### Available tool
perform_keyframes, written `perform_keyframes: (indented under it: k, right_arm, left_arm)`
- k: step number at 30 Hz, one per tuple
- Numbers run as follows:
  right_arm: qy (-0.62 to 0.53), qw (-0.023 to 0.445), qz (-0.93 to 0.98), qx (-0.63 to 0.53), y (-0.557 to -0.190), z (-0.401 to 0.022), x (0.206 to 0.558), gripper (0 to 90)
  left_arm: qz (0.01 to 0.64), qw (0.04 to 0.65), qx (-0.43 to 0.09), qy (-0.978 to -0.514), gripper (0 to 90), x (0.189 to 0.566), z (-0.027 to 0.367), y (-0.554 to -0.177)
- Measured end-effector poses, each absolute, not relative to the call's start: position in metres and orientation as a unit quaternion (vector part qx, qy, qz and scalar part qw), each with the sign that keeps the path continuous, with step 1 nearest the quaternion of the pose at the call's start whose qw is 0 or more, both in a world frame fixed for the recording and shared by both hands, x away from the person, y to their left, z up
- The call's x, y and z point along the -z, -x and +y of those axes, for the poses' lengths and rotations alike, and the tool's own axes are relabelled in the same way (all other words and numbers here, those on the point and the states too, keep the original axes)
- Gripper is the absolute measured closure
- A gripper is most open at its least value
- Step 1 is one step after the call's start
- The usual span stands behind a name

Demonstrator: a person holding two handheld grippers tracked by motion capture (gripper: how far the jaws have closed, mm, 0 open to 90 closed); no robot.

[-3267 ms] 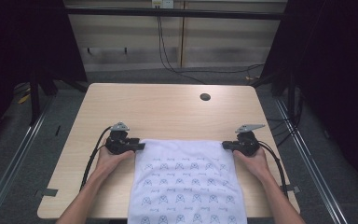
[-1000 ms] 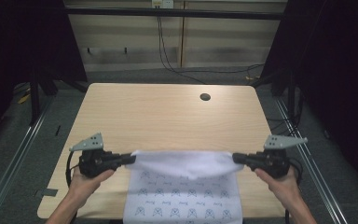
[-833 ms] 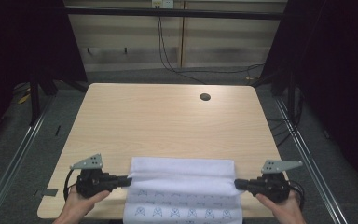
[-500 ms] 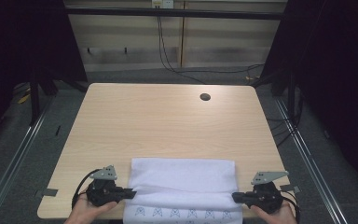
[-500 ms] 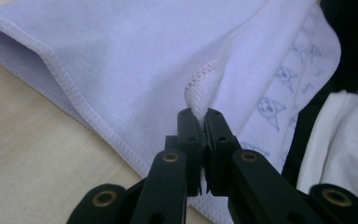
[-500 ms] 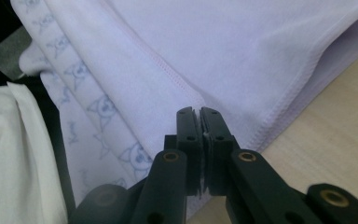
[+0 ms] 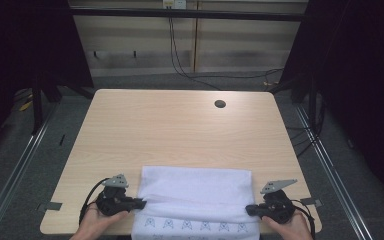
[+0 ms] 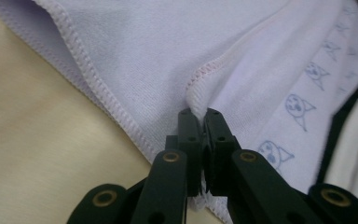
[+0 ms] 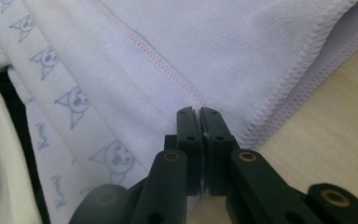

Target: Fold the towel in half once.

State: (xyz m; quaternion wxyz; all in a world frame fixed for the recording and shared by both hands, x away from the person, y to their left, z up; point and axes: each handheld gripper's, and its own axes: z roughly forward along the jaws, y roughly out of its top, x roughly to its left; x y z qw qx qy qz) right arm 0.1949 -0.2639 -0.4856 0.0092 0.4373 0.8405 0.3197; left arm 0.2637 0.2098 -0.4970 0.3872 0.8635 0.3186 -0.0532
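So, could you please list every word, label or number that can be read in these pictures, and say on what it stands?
White towel with blue cat-face print: small blue words between the cat faces, seen upside down in the right gripper view, too blurred to read.
Same towel in the high view: a row of blue marks near the front edge, too small to read.
Light wooden table and both black grippers: no text can be made out.

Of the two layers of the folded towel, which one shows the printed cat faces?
The lower layer, nearest the person: a row of blue cat faces runs along its strip. The upper layer, folded over it, is plain white.
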Motion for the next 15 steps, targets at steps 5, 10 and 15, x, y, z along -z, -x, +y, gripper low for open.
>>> perform_keyframes:
  k: [5, 10, 15]
  right_arm:
    - [-0.438, 0.040, 0.846, -0.302, -0.232, -0.255, 0.484, 87.4]
    - [-0.462, 0.062, 0.838, -0.285, -0.305, -0.252, 0.485, 87.4]
    - [-0.481, 0.069, 0.821, -0.301, -0.343, -0.255, 0.489, 87.1]
  left_arm:
    - [0.333, 0.369, 0.007, -0.868, 87.5, 0.494, 0.202, -0.311]
    - [0.353, 0.370, -0.017, -0.859, 87.4, 0.497, 0.191, -0.372]
    - [0.375, 0.362, -0.053, -0.852, 87.3, 0.496, 0.183, -0.411]
